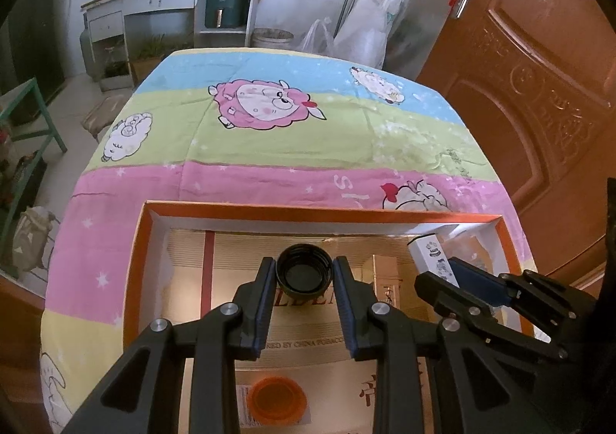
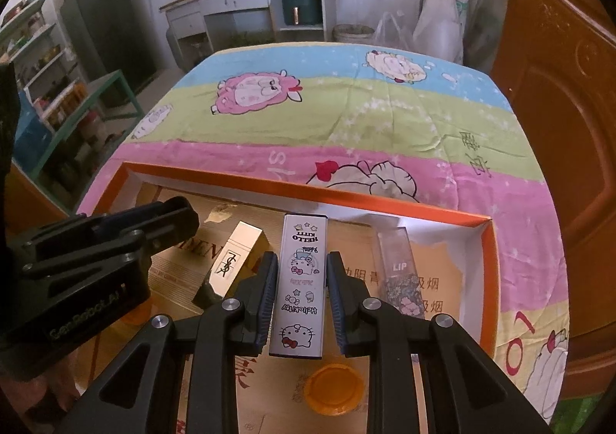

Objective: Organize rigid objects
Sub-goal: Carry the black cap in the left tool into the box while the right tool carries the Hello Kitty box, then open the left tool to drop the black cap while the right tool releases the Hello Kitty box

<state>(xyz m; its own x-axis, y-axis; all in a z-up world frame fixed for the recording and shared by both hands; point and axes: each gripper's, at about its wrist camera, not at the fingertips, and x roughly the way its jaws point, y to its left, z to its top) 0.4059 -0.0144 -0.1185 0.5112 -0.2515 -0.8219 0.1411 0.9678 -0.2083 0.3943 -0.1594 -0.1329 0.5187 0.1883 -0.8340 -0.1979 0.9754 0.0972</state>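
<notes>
Left wrist view: my left gripper (image 1: 304, 272) clamps a black bottle cap (image 1: 304, 273) by its sides, open side facing the camera, held over the orange-rimmed box (image 1: 323, 212) on the cartoon sheep cloth (image 1: 269, 149). An orange cap (image 1: 276, 400) lies on the box floor below my fingers. My right gripper (image 1: 442, 274) shows at right with the white tin in it.

Right wrist view: my right gripper (image 2: 302, 272) is closed on a white Hello Kitty tin (image 2: 300, 280), long and narrow, pads pressing both long sides, tin pointing away from me over the box. Left of it a gold YSL lipstick case (image 2: 235, 260) lies tilted on the box floor; right of it a clear LIP tube (image 2: 400, 272) with a flower print, close to the box's right wall. Another orange lid (image 2: 333, 387) sits just under the tin's near end. Left gripper body (image 2: 169, 218) is visible at left.
</notes>
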